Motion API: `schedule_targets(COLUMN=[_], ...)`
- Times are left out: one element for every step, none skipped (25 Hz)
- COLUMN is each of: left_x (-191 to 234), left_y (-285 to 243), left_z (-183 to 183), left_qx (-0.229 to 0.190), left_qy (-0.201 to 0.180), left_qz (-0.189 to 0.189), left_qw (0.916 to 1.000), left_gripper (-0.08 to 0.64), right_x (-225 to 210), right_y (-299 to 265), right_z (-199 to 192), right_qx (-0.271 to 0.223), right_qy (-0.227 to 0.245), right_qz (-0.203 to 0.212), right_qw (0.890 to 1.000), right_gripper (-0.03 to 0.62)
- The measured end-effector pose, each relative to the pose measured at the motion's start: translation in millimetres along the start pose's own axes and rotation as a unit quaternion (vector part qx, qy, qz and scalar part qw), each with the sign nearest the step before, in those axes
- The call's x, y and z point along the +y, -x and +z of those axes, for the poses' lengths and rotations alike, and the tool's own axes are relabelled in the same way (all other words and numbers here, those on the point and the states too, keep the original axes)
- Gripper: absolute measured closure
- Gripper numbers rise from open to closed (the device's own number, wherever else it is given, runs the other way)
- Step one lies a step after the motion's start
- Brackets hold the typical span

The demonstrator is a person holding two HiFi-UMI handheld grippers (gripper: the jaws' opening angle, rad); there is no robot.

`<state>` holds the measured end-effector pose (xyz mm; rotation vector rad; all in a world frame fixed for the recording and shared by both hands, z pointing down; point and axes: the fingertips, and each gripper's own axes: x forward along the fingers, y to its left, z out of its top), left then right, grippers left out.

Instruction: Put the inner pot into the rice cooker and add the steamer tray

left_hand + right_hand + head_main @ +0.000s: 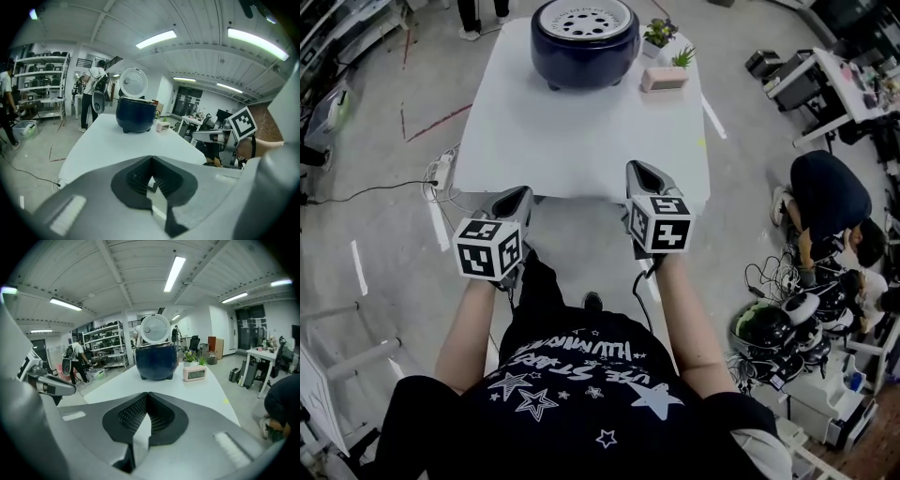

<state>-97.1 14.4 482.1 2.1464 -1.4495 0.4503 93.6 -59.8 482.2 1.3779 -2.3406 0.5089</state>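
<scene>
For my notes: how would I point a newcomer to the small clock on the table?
Start at the white table; at its far end stands the dark blue rice cooker, lid raised. Just to its right sits the clock, a pale pink, rounded block with a digital face, unlike the two green potted plants behind it.

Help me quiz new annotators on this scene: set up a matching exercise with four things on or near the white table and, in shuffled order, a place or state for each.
Things:
1. dark blue round rice cooker
2. pale pink rectangular digital clock
3. small green potted plants
4. right gripper

Places or states:
A. jaws shut, empty, by the white table's near edge
B. far right corner, behind the clock
C. lid raised, at the far end
D. just right of the cooker

Pairs: 1-C, 2-D, 3-B, 4-A
</scene>
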Motion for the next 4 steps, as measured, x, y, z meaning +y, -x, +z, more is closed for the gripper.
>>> schedule_targets(left_x=[-6.7, -13.7, -20.7, -27.8], left_y=[4.0, 8.0, 11.9, 15.8], left_z=[-4.8, -10.1, -15.6, -21.0], left_qx=[0.001, 0.001, 0.002, 0.003], left_qy=[0.0, -0.001, -0.001, -0.001], left_qz=[0.001, 0.002, 0.002, 0.002], left_qw=[1.0, 1.0, 1.0, 1.0], left_gripper=[0.56, 0.56, 0.559, 0.56], right_x=[-1.5, -2.9, -4.2, -5.6], right_y=[8.6, 17.3, 26.0, 34.8], right_z=[-3.6, -7.8, -12.3, -16.9], right_qx=[-0.001, -0.002, -0.003, -0.003], right_qy=[0.0, -0.001, 0.0, 0.0], right_qz=[0.001, 0.002, 0.003, 0.004], right_qw=[1.0, 1.0, 1.0, 1.0], right_gripper=[0.568, 0.568, 0.568, 0.568])
